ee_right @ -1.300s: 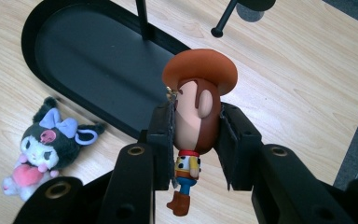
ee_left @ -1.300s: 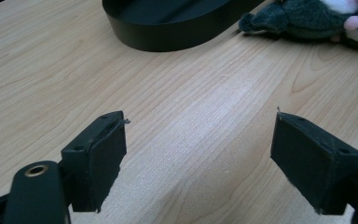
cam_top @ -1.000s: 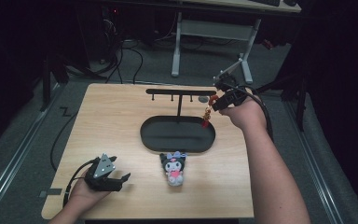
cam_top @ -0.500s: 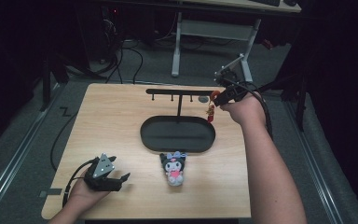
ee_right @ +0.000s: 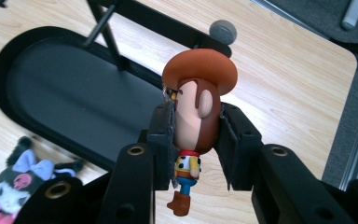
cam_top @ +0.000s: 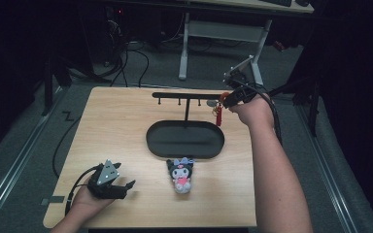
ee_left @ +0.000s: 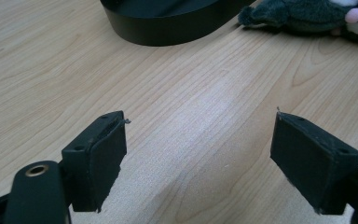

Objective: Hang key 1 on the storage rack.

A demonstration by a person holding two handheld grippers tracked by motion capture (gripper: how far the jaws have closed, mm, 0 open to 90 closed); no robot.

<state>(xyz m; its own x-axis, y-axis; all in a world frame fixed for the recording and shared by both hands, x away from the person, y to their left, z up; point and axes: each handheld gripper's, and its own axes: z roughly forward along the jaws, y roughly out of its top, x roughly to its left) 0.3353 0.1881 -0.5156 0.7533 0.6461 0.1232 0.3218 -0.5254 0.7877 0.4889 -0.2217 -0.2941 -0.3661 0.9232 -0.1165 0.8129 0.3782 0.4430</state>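
Orange-hatted cowboy figure [ee_right: 198,112]: clamped by the head between the right gripper [ee_right: 196,140] pads, body and boots dangling below the jaws; in the high view it hangs as a red shape just under that gripper's tip.
Right gripper state: closed on the cowboy figure, pads pressing both sides of the head.
Hanger rack [cam_top: 187,95]: black bar with small pegs, standing on a post; its right end lies just beyond the cowboy figure's hat, seen from the right gripper, with a grey knob [ee_right: 223,31] at the tip.
Hanging step: judged as in hand; the figure is up at the bar's end, but whether its loop is over a peg I cannot tell, since the head hides the loop.
Black oval tray [cam_top: 184,141]: the rack's base, below and to the left of the right gripper's jaws; nothing lies in it.
Plush toy [cam_top: 180,174]: dark ears, purple bow, lying on the wooden table [cam_top: 116,126] between the two grippers, just in front of the tray; not yet picked up.
Left gripper [cam_top: 121,187]: jaws wide apart with only bare wood between them, resting low on the table; the plush toy sits ahead and to its right.
Left to do: settle the figure on a peg and let go; the plush toy probably comes after that.
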